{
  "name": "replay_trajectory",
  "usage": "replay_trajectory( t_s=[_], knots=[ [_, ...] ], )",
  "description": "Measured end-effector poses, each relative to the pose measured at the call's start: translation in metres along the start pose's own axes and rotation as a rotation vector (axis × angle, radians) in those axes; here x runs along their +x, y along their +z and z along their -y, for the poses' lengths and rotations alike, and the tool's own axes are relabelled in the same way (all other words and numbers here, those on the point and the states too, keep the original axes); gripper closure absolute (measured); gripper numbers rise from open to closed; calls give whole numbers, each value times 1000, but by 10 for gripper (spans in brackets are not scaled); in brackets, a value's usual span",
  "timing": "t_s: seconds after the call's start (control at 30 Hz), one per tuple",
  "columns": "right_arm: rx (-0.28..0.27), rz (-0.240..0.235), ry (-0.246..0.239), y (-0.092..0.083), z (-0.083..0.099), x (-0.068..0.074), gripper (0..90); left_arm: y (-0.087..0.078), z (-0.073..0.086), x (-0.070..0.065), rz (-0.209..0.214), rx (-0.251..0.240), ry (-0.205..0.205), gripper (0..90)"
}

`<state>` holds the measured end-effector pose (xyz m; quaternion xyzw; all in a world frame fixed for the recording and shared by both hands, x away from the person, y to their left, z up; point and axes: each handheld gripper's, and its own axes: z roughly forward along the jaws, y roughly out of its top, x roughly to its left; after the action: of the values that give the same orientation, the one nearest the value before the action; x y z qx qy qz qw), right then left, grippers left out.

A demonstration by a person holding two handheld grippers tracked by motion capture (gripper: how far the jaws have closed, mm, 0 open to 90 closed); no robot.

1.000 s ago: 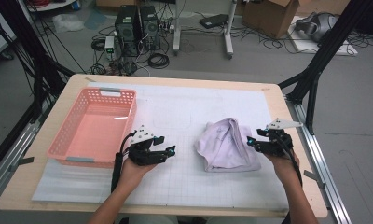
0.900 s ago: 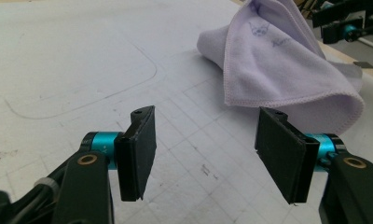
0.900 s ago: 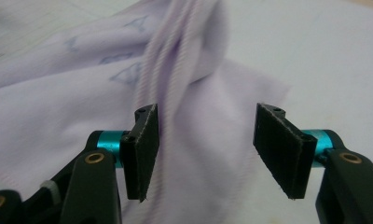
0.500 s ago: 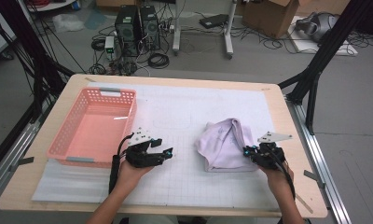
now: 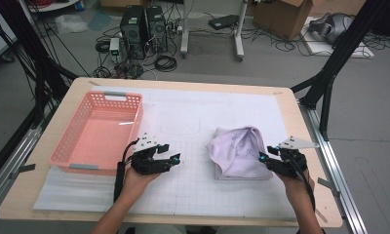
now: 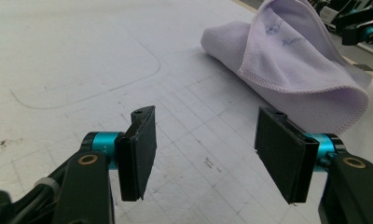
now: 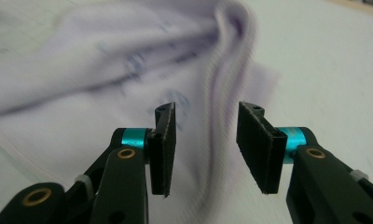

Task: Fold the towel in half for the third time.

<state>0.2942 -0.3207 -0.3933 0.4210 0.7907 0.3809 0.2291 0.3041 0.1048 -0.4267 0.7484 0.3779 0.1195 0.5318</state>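
Jaws of the right gripper (image 7: 205,149) stand apart and have just been opening; a blurred fold of the lilac cloth (image 7: 105,79) lies in the gap ahead of them, and neither pad presses on it. From above, that right gripper (image 5: 262,158) sits at the cloth's right edge, its tips just at the hem, with the person's right hand (image 5: 293,178) behind it and the cable trailing back along the forearm.

The cloth (image 5: 239,153) lies in a loose, rumpled heap on the right half of the white gridded mat (image 5: 183,195), one flap folded over so a stitched hem curves across the top. Faint printed marks show on the fabric.

Left gripper (image 6: 205,151) is also parted, with nothing between the pads but bare mat. It points across the mat toward the cloth (image 6: 296,65), which lies well ahead of it and to its right. In the high view the left gripper (image 5: 176,158) rests low over the mat in the person's left hand (image 5: 139,178), just beside the near right corner of the pink basket (image 5: 68,146).

The basket stands on the left side of the surface (image 5: 300,131), well apart from the cloth.
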Motion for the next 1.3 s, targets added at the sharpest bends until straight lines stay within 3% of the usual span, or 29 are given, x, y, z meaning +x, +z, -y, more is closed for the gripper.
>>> replay_trajectory(
  t_s=[0.2, 0.33, 0.47, 0.53, 0.63, 0.67, 0.7, 0.83, 1.07, 1.3],
  knots=[
    [-24, -94, -59, 26, -33, 26, 536, 0, 0, 0, 4, 4, 2, 390],
    [9, -148, -113, 49, -47, 44, 529, 0, 1, 0, -1, 3, -4, 390],
    [72, -166, -138, 70, -51, 53, 536, 0, 1, 1, 1, 6, -3, 390],
    [117, -162, -160, 79, -49, 56, 580, 1, 1, 0, 1, 7, -2, 390],
    [158, -175, -191, 86, -47, 58, 793, 1, 2, 1, 2, 12, -4, 390],
    [154, -177, -195, 86, -46, 59, 860, 1, 2, 1, 2, 11, -4, 390],
    [148, -176, -196, 84, -46, 59, 867, 1, 2, 1, 3, 15, -2, 391],
    [99, -190, -161, 72, -43, 53, 876, 1, 2, 1, -1, 10, -8, 391],
    [7, -166, -92, 37, -27, 31, 881, 1, 2, 2, -2, 11, -10, 392],
    [25, -111, -18, 12, 11, 1, 893, 1, 2, 2, -3, 11, -11, 393]
  ],
)
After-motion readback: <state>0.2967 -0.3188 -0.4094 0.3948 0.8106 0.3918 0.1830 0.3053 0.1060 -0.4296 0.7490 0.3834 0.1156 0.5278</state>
